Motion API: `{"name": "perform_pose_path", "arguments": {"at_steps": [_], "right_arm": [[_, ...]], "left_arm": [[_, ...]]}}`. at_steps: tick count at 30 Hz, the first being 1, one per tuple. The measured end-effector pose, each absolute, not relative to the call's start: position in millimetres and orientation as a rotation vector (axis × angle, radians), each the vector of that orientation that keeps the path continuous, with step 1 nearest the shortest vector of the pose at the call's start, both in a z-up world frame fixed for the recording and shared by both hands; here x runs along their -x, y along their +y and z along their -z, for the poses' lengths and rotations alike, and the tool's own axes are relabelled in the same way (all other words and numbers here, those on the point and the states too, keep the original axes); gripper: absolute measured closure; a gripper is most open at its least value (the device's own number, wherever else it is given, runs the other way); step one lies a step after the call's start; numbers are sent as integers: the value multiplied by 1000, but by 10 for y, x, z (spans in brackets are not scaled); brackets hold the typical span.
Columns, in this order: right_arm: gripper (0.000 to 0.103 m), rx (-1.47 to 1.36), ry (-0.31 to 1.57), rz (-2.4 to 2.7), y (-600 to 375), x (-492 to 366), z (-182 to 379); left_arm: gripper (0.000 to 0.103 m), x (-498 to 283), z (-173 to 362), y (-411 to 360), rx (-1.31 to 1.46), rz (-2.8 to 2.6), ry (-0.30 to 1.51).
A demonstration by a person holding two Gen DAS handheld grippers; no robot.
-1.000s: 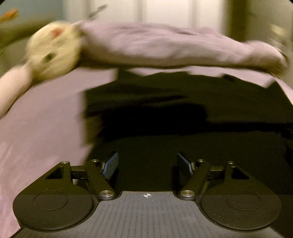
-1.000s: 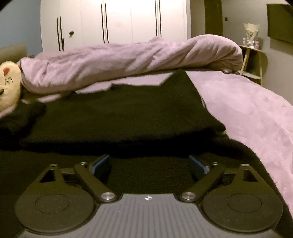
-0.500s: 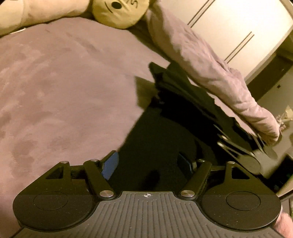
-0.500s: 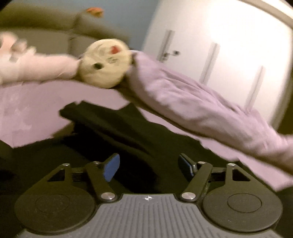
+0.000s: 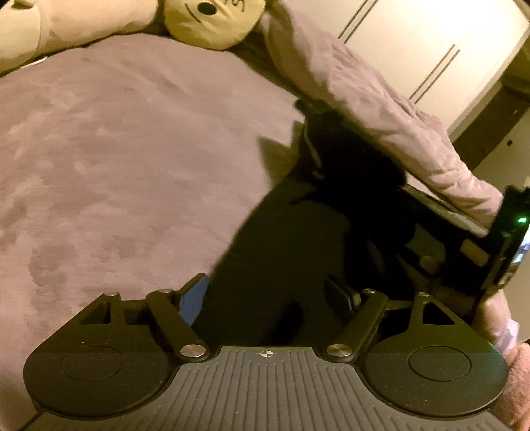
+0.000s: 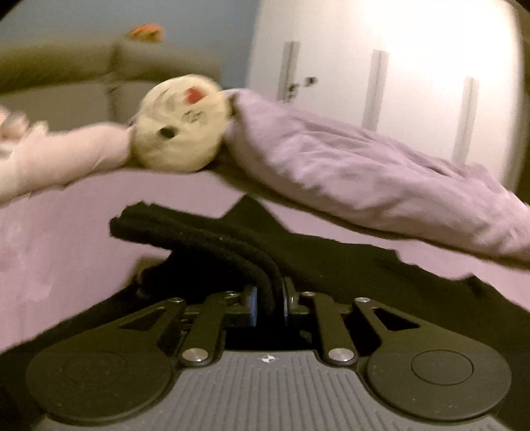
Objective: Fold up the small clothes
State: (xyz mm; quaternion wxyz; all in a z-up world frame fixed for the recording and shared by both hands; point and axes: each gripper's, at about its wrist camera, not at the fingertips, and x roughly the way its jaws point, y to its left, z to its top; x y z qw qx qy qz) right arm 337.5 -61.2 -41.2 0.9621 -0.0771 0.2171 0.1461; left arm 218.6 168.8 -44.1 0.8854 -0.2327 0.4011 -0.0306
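black knit fabric, the small garment [image 6: 212,238], is pinched in the right gripper [image 6: 269,306]: its jaws are pressed together on a thick rolled edge of the cloth, which rises from between the pads and runs ahead and to the left of the gripper, ending in a folded corner over the purple bedspread [image 6: 66,232]. more of the same dark garment spreads flat to the right of that gripper and under it. beyond it, straight ahead, lies a bunched lilac duvet [image 6: 364,179], with a cream plush toy [image 6: 179,132] ahead and to the left, touching the duvet's end. white wardrobe doors [image 6: 414,66] stand behind.

the left gripper [image 5: 270,298] has its jaws spread wide, nothing pressed between them; the black garment [image 5: 298,265] lies just ahead of it and under the gap, stretching forward and to the right. its left finger, with a blue pad [image 5: 195,300], sits at the cloth's edge over bare bedspread [image 5: 116,165]. to the right of the left gripper, close by, the other tool's black body [image 5: 506,245] with a green light shows, but its tips are lost in the dark cloth there. the plush toy [image 5: 212,20] lies far ahead.
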Motion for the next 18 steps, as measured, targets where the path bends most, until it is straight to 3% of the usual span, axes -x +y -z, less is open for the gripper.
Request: {"name": "perform_pose_path", "arguments": {"at_steps": [7, 14, 16, 18], "right_arm": [[91, -203, 463, -77, -1478, -3233, 294], [90, -512, 543, 183, -2452, -2956, 611], [84, -493, 556, 217, -2514, -2910, 681], [68, -341, 540, 237, -2415, -2885, 656]], "left_arm": [[22, -2233, 403, 1596, 455, 63, 841], [21, -2294, 376, 1483, 418, 61, 841], [21, -2332, 359, 1449, 405, 64, 835], [20, -2368, 345, 1426, 392, 66, 832]]}}
